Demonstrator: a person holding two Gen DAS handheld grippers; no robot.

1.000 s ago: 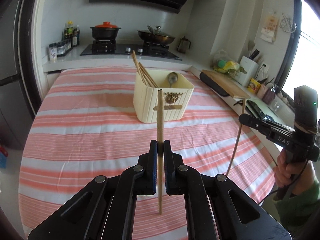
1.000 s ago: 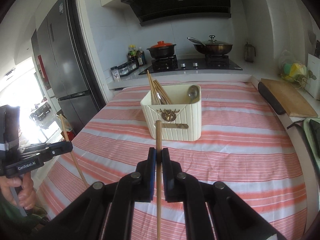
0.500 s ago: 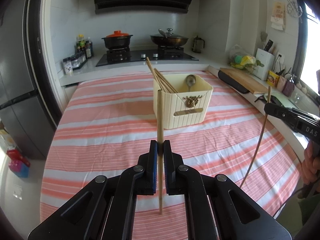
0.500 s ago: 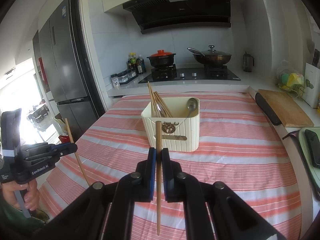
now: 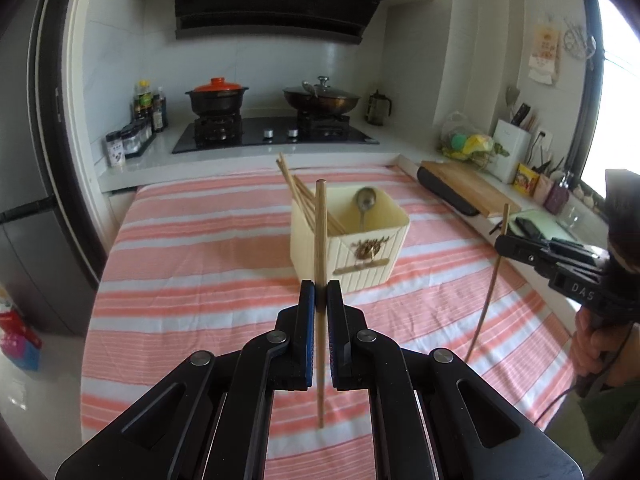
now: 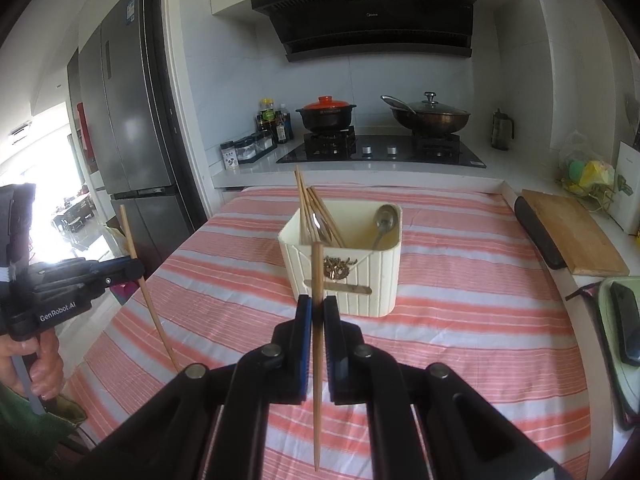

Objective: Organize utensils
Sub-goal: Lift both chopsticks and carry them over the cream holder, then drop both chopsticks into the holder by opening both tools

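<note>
Wooden chopsticks are the working items: the left gripper has its jaws closed on one chopstick, and the right gripper has its jaws closed on a second chopstick. Each stick is pinched near mid-length with its long axis close to vertical, crossing the finger line at roughly a right angle, one end above the jaws and the other hanging free over the cloth without touching it. The cream utensil holder stands upright forward of both grippers, near the centre of the table; its open top faces up, so the held sticks are already aligned for a downward insertion. Inside it, a bundle of chopsticks leans toward the left rear corner and a metal spoon rests against the right rear wall. Neither gripper appears clearly nearer; the holder sits slightly right of centre in both views. The probable next action is forward travel, then lowering into the left portion beside the bundle. The striped tablecloth is soft and flat. Beyond the table are a stove carrying two pots, a refrigerator to the left and a wooden cutting board to the right.
</note>
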